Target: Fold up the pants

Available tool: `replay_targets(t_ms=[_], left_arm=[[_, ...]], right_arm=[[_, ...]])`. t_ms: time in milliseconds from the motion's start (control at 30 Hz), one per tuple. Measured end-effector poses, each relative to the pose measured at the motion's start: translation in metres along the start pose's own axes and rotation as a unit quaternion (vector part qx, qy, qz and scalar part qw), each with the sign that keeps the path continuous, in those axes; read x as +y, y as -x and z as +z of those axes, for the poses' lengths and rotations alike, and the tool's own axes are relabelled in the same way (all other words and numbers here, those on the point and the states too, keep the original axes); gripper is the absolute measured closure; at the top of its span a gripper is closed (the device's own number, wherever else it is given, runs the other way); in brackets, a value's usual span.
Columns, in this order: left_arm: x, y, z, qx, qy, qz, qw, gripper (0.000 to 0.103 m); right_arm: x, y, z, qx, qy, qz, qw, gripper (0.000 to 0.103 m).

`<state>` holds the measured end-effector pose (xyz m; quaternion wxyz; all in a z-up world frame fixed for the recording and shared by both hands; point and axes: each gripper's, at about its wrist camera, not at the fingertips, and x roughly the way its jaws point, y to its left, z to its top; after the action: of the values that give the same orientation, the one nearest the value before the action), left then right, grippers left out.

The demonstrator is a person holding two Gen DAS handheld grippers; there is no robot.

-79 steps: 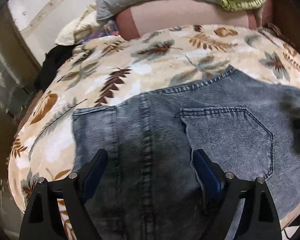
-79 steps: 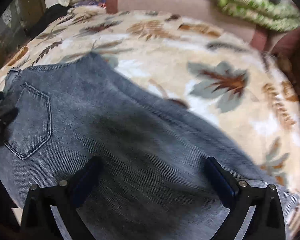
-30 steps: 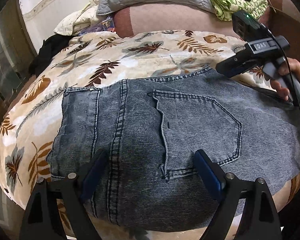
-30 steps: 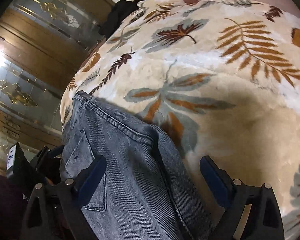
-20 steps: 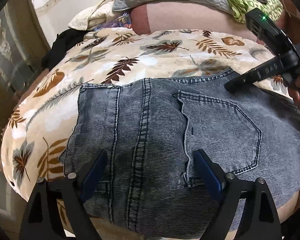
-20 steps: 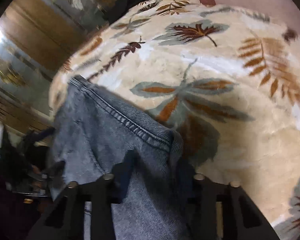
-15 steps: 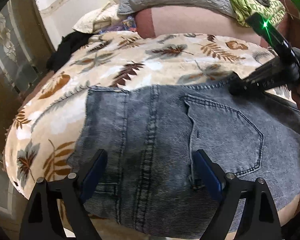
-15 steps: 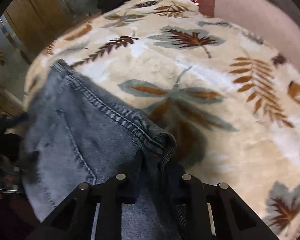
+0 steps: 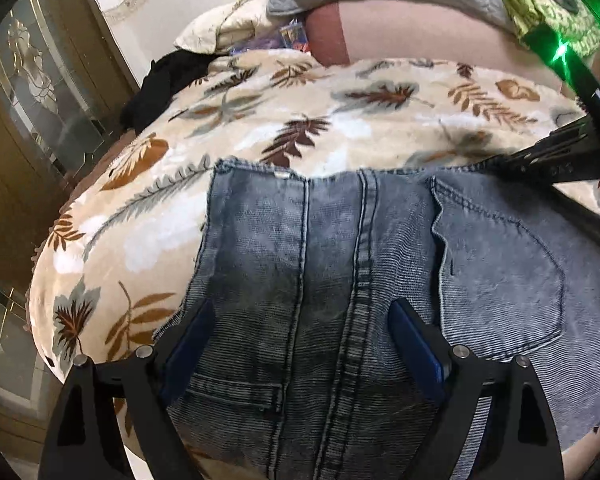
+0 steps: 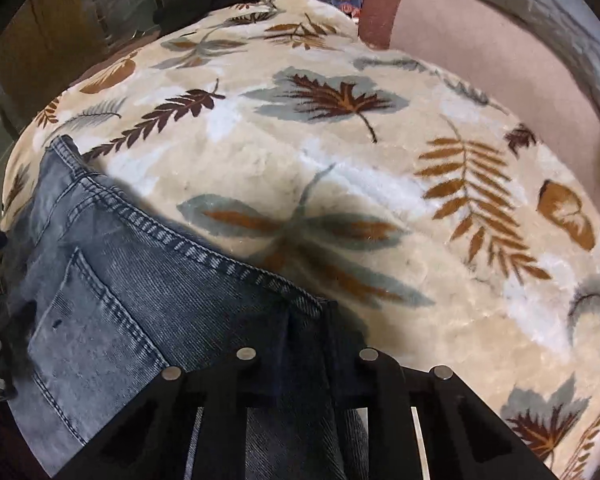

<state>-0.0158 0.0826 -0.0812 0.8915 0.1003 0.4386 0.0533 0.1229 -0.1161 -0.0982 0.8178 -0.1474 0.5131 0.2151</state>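
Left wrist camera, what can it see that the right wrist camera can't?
Only the left wrist view shows the open left tool over the jeans, the green patterned cloth and the right tool from outside, with its green light.

Only the right wrist view shows the right tool, whose jaws have just been closing, pinching the jeans' waistband.

Both show the jeans, the leaf-print blanket and the back pocket.

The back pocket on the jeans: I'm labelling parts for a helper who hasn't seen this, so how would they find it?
Start at the leaf-print blanket on the bed; grey-blue jeans lie on it. The back pocket is right of the centre seam, just below the waistband. Its stitched, pointed outline marks it out from the plain denim around it.
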Motion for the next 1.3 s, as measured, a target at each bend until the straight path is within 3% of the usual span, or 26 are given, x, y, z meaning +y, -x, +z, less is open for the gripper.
replay_targets(t_ms=[133,233,333,400,433,467,500,533,600,667,733,833,900,1000,1067,1133,1233,1300], left_arm=[[0.0,0.0,-0.003,-0.006,-0.007,0.002,1.0,0.013],[0.0,0.003,-0.004,-0.012,-0.008,0.005,0.9999,0.013],[-0.004,0.012,-0.006,-0.03,-0.011,0.005,0.9995,0.014],[-0.01,0.022,-0.008,-0.046,-0.018,-0.014,0.9987,0.014],[-0.013,0.027,-0.008,-0.053,-0.021,-0.02,0.9982,0.014],[-0.018,0.034,-0.01,-0.067,-0.029,-0.024,0.997,0.014],[-0.023,0.04,-0.012,-0.077,-0.037,-0.028,0.996,0.014],[-0.03,0.046,-0.013,-0.085,-0.048,-0.033,0.9947,0.014],[-0.045,0.058,-0.018,-0.093,-0.07,-0.057,0.9916,0.014],[-0.066,0.068,-0.024,-0.094,-0.1,-0.066,0.9883,0.014],[-0.082,0.074,-0.027,-0.09,-0.123,-0.073,0.9856,0.014],[-0.1,0.08,-0.027,-0.073,-0.14,-0.085,0.9837,0.014],[-0.107,0.083,-0.025,-0.054,-0.139,-0.103,0.9834,0.014],[-0.123,0.095,-0.017,-0.054,-0.159,-0.125,0.9779,0.014],[-0.145,0.108,-0.009,-0.064,-0.191,-0.136,0.97,0.014],[-0.172,0.123,0.002,-0.067,-0.217,-0.151,0.9621,0.014],[-0.214,0.147,0.016,-0.073,-0.254,-0.184,0.9468,0.014],[-0.248,0.159,0.023,-0.075,-0.285,-0.202,0.9341,0.014]], right_arm=[[-0.01,0.031,-0.01,-0.041,-0.044,0.038,0.997,0.085],[-0.03,0.089,-0.035,-0.094,-0.107,0.063,0.988,0.083],[-0.055,0.15,-0.084,-0.119,-0.152,0.021,0.981,0.081],[-0.083,0.195,-0.136,-0.138,-0.203,-0.004,0.969,0.077],[-0.096,0.216,-0.162,-0.146,-0.233,-0.023,0.961,0.067],[-0.109,0.24,-0.196,-0.151,-0.268,-0.052,0.95,0.05],[-0.116,0.256,-0.219,-0.156,-0.289,-0.074,0.941,0.042],[-0.121,0.275,-0.245,-0.169,-0.31,-0.096,0.931,0.037],[-0.12,0.311,-0.293,-0.198,-0.338,-0.132,0.91,0.036],[-0.109,0.332,-0.33,-0.195,-0.353,-0.194,0.894,0.023],[-0.103,0.329,-0.349,-0.176,-0.363,-0.196,0.894,0.0],[-0.1,0.302,-0.376,-0.146,-0.398,-0.158,0.892,0.0],[-0.102,0.284,-0.398,-0.14,-0.437,-0.129,0.879,0.0],[-0.099,0.266,-0.423,-0.167,-0.474,-0.073,0.862,0.0],[-0.097,0.257,-0.428,-0.173,-0.485,-0.049,0.856,0.0],[-0.1,0.249,-0.433,-0.17,-0.513,-0.021,0.841,0.002],[-0.097,0.245,-0.439,-0.191,-0.556,0.016,0.809,0.002],[-0.094,0.241,-0.44,-0.196,-0.573,0.019,0.796,0.002]])
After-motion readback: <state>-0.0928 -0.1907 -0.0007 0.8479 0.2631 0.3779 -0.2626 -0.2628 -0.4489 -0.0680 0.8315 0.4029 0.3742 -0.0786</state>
